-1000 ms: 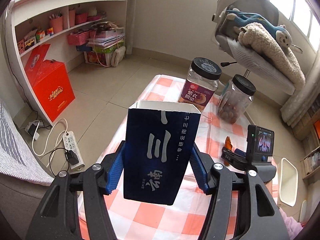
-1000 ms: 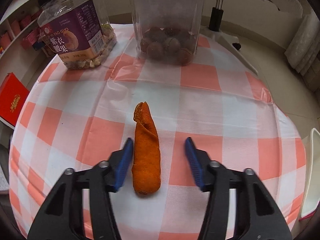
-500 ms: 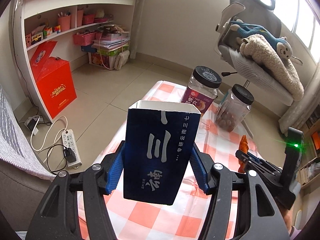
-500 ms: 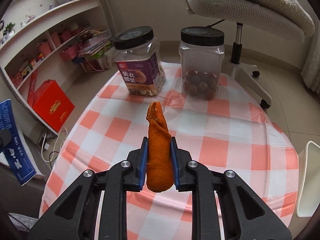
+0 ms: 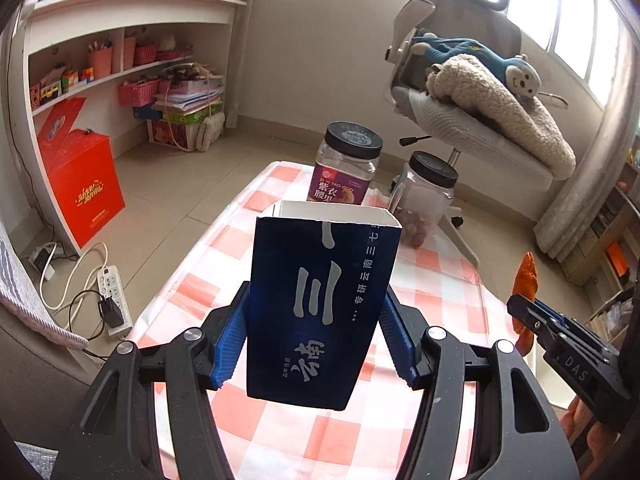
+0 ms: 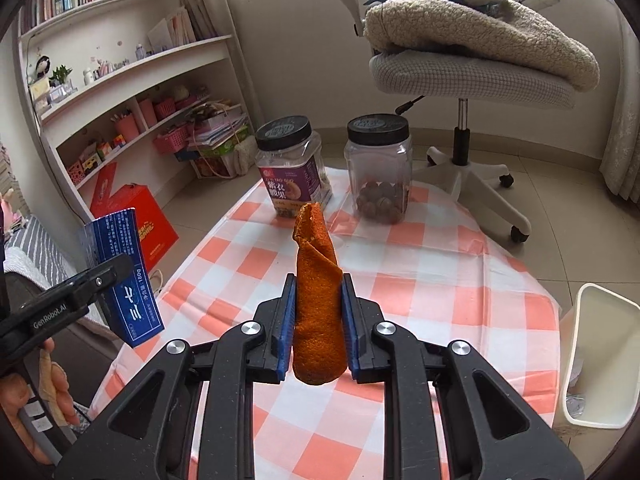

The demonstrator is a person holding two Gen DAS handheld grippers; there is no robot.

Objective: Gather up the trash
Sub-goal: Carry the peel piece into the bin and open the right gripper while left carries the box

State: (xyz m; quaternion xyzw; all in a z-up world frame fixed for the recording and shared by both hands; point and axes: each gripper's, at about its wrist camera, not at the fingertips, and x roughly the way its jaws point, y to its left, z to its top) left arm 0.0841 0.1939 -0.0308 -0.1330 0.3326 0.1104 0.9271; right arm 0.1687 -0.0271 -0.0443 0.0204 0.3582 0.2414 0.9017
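Over the orange-checked tablecloth, we are carrying a curled orange peel pinched in the right gripper toward the open-topped dark blue carton clamped by the left gripper, aiming squarely above its mouth.

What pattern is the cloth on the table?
Orange-and-white checked tablecloth, clearest in the right wrist view.

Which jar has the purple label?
The left jar, beside the clear jar holding round brown nuts. It alone wears a purple label.
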